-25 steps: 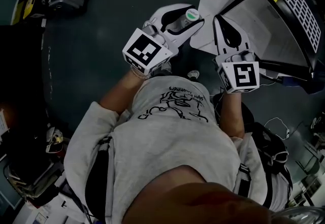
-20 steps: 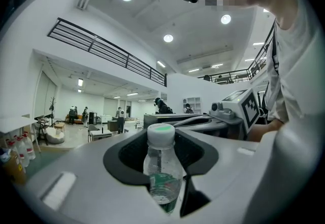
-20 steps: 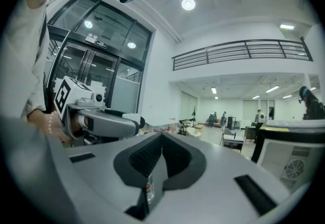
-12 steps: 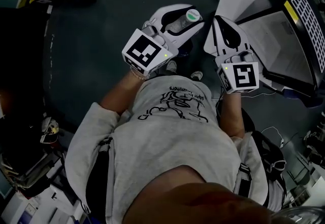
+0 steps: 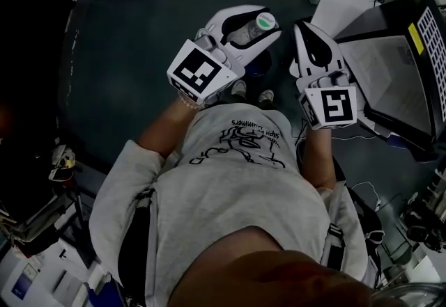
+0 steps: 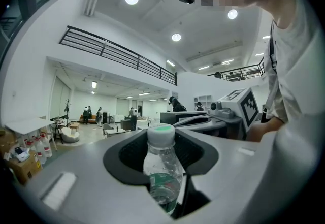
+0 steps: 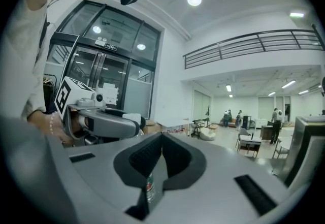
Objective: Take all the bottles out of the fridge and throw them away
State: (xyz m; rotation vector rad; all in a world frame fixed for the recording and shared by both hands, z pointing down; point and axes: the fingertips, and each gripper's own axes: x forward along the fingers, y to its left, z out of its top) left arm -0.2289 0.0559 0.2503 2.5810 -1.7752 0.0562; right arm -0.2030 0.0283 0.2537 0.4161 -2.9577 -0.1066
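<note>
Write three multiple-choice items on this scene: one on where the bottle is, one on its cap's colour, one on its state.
1. Where is the bottle?
A. lying on the floor
B. between the jaws of the left gripper
C. standing on a table

2. What colour is the top of its cap?
A. red
B. pale green
C. black

3. What state is the bottle in?
A. capped
B. open, with no cap
C. crushed flat

Answers:
1 B: both the head view and the left gripper view show the jaws closed on it.
2 B: the top of the cap shows pale green in both views.
3 A: the cap sits on the neck, and the clear body keeps its round shape.
</note>
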